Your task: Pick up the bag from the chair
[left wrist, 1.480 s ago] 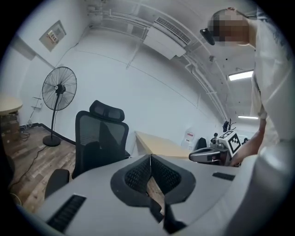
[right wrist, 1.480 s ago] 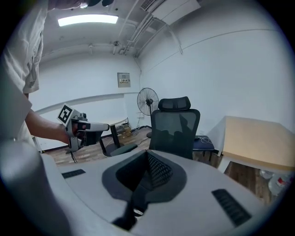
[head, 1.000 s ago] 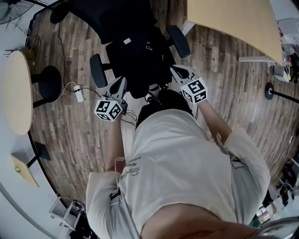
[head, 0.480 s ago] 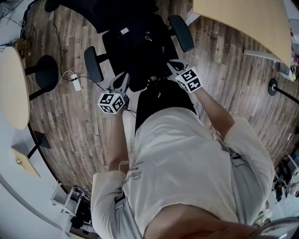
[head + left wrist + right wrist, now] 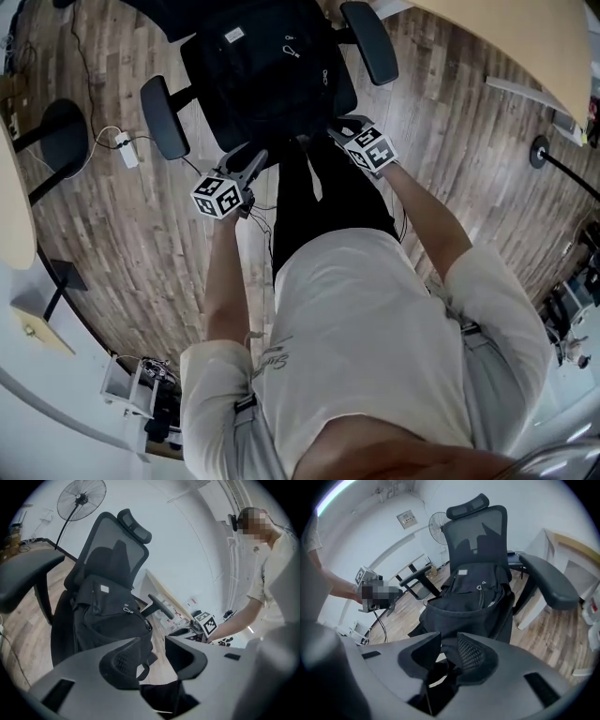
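A black bag (image 5: 267,66) stands on the seat of a black mesh office chair (image 5: 161,117). It also shows in the left gripper view (image 5: 110,618) and the right gripper view (image 5: 468,599). My left gripper (image 5: 255,157) hangs at the seat's front left corner, and my right gripper (image 5: 336,131) at its front right. Both sit just short of the bag without touching it. The left gripper (image 5: 157,648) has just been opening its jaws, and nothing is between them. The right gripper (image 5: 449,648) has also just been opening, and its jaws are empty too.
The chair's armrests (image 5: 367,42) flank the bag. A white power strip (image 5: 122,145) with cables lies on the wooden floor to the left, near a round black table base (image 5: 56,131). A beige tabletop (image 5: 525,37) is at the upper right. A standing fan (image 5: 82,498) is behind the chair.
Both grippers have dropped toward the front edge of the chair seat and closer to the bag. Their jaws have gone from shut to open.
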Demonstrator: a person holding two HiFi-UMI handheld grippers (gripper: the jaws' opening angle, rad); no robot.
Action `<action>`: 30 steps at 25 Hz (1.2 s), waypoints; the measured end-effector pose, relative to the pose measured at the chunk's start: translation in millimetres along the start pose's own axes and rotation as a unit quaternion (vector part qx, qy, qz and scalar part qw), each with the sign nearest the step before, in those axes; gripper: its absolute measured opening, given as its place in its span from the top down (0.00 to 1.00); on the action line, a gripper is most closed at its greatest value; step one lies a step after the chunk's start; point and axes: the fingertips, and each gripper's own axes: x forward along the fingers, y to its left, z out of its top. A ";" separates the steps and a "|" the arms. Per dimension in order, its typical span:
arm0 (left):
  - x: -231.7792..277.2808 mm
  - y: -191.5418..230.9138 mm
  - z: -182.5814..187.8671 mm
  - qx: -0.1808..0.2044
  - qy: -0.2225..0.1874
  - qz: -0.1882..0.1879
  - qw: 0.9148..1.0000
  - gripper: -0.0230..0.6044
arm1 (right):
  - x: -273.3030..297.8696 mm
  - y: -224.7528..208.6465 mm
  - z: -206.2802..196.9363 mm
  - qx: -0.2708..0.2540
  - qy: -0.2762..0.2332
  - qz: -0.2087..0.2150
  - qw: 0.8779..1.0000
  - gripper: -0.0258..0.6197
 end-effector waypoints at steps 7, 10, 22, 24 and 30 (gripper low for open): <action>14.4 62.9 -70.1 -0.033 0.089 0.028 0.995 0.69 | 44.3 -28.9 -63.5 0.036 0.079 0.013 0.996 0.80; 18.0 81.8 -94.4 -0.065 0.111 0.030 0.991 0.69 | 55.3 -31.8 -71.8 0.051 0.084 0.029 0.995 0.81; 41.0 99.9 -154.3 -0.105 0.168 0.018 0.980 0.69 | 92.8 -37.7 -95.1 0.025 0.119 0.071 0.990 0.77; 49.4 98.9 -156.0 -0.105 0.171 0.012 0.980 0.69 | 96.7 -39.1 -95.9 0.019 0.121 0.084 0.989 0.78; 67.4 98.1 -166.5 -0.112 0.189 -0.003 0.976 0.67 | 102.7 -30.5 -98.7 0.056 0.115 0.153 0.980 0.80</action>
